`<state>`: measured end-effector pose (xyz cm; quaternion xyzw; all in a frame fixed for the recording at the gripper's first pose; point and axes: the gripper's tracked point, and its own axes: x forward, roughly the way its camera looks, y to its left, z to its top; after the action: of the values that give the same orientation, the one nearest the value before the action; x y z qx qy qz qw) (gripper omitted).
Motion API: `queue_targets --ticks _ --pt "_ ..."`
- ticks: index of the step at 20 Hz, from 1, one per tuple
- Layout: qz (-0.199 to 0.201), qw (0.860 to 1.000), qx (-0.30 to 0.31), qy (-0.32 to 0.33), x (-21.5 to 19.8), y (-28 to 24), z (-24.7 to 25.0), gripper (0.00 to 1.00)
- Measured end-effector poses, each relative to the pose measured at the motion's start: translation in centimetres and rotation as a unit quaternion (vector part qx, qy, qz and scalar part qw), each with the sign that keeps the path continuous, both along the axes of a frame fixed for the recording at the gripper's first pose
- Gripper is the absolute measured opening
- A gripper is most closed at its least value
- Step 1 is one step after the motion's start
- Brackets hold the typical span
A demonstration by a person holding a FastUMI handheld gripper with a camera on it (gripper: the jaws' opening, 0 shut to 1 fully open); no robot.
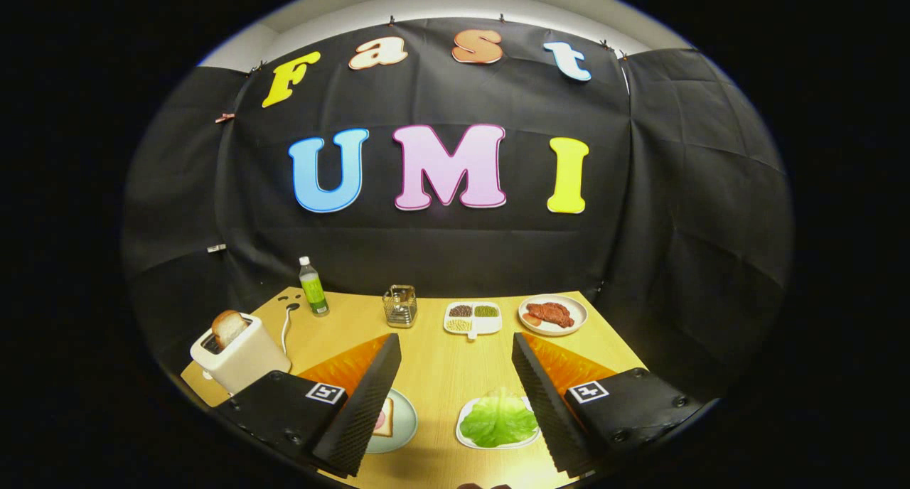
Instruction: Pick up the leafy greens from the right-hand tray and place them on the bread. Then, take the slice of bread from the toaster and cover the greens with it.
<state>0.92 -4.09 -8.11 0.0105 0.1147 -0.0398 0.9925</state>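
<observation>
One slice of bread [229, 327] is seen standing up out of the toaster [240, 357], far left on the worktop [437, 364], with a cord [286, 327] trailing behind it. Further back, a green-labelled bottle [313, 286] is set upright near the booth's wall. Moving right, a round plate [398, 421] is found just inside the left finger [366, 404], carrying the bottom bread [384, 418], partly hidden by that finger. Beyond the fingers, a small glass jar [400, 306] is placed mid-worktop. The claw [455, 350] is held released, fingers spread wide, nothing gripped. Between the fingers, closer to the right one, the leafy greens [498, 421] are lying on their white tray [466, 439]. Further back, a divided dish [473, 318] of grains is spotted, and to its right a plate of meat [552, 313] is set.
</observation>
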Motion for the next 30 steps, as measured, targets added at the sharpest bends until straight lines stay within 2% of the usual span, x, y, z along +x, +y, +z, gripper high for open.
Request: queue_targets --ticks 10,16,21,25,30 --pt "0.011 0.993 0.015 0.120 2.0 -4.2 -11.0 0.98" --pt "0.019 0.975 0.027 0.218 2.4 -5.9 -20.1 0.97" --pt "0.027 0.962 0.009 0.272 2.6 -6.3 -25.7 0.97" --pt "0.021 0.956 0.020 0.293 3.1 -6.7 -27.5 0.97" --pt "0.030 0.958 -0.001 0.284 3.2 -6.4 -27.5 0.95"
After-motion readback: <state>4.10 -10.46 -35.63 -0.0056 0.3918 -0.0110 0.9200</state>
